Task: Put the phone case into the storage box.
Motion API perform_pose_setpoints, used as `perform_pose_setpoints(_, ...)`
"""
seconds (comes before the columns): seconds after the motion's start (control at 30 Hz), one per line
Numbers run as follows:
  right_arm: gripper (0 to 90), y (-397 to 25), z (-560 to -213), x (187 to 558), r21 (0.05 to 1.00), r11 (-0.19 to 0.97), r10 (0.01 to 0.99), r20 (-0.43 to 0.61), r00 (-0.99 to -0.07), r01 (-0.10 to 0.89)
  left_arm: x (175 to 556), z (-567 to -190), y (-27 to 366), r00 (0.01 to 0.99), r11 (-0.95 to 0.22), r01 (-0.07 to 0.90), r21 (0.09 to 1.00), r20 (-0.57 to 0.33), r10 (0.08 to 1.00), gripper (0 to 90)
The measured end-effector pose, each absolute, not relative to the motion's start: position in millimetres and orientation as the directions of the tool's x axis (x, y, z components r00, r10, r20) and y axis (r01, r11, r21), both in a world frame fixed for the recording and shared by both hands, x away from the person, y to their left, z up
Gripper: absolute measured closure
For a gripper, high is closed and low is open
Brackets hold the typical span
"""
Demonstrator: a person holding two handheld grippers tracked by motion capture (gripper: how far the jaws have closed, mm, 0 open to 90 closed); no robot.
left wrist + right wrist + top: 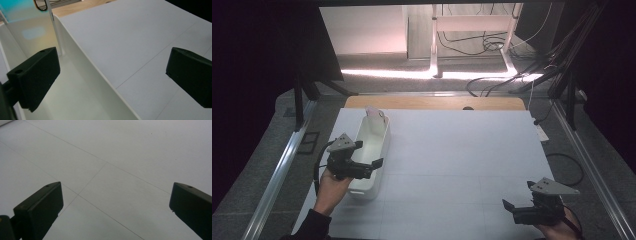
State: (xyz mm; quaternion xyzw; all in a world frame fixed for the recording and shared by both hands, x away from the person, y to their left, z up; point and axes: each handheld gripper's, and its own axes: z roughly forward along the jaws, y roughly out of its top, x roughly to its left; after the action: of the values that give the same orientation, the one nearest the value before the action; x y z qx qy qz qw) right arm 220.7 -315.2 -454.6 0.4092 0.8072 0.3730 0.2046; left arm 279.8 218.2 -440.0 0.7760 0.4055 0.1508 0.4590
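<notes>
Two black two-jaw grippers over a white, matte tabletop [452,150] ruled with thin grey grid lines, a strip of bare wood showing along its far edge. Near the tabletop's left edge, a long, narrow white bin [371,150]: smooth plastic, thin straight walls, rounded corners, open at the top; long axis running from the near edge toward the far edge, far end tilted slightly to the right, far end close to the wooden strip. At the bin's far end, a pale, glossy card or sheet [376,113] standing upright against the end wall and rising above the rim; in the left gripper view the same sheet [30,30] translucent, tinted blue at the top, leaning on the inner wall. Left gripper [367,167], held in the left hand [332,187], at the bin's near end, spread wide and straddling the right-hand long wall: one blocky, flat-faced jaw inside the bin, the other outside above the tabletop, neither visibly touching the wall. Grey three-cornered plate on top. Right gripper [512,209] near the tabletop's near right corner, well apart from the bin, spread wide, holding nothing, over bare surface where two grid lines cross [78,194].
</notes>
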Motion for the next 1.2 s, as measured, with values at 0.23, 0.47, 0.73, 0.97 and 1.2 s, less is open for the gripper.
perform_pose_setpoints(0.23,0.0,-315.3,-454.5,220.5,0.77,0.388,0.812,-0.025,-0.583,0.506,269.8,-439.9,220.7,0.621,-0.239,0.497,0.834,-0.149,0.77,0.0)
perform_pose_setpoints(0.47,0.0,-314.9,-454.3,220.4,0.768,0.394,0.812,-0.033,-0.582,0.505,256.9,-440.1,224.6,0.615,-0.234,0.492,0.838,-0.145,0.775,0.0)
perform_pose_setpoints(0.73,0.0,-314.8,-454.4,220.4,0.768,0.394,0.812,-0.033,-0.582,0.506,247.1,-440.6,228.1,0.614,-0.23,0.494,0.839,-0.149,0.775,0.0)
perform_pose_setpoints(0.97,0.0,-315.0,-454.3,220.3,0.768,0.392,0.814,-0.033,-0.58,0.506,236.6,-440.5,228.9,0.611,-0.244,0.483,0.841,-0.125,0.781,0.0)
perform_pose_setpoints(1.2,0.0,-314.9,-454.3,220.3,0.77,0.391,0.814,-0.032,-0.581,0.505,227.7,-441.4,232.6,0.604,-0.24,0.484,0.841,-0.123,0.787,0.0)
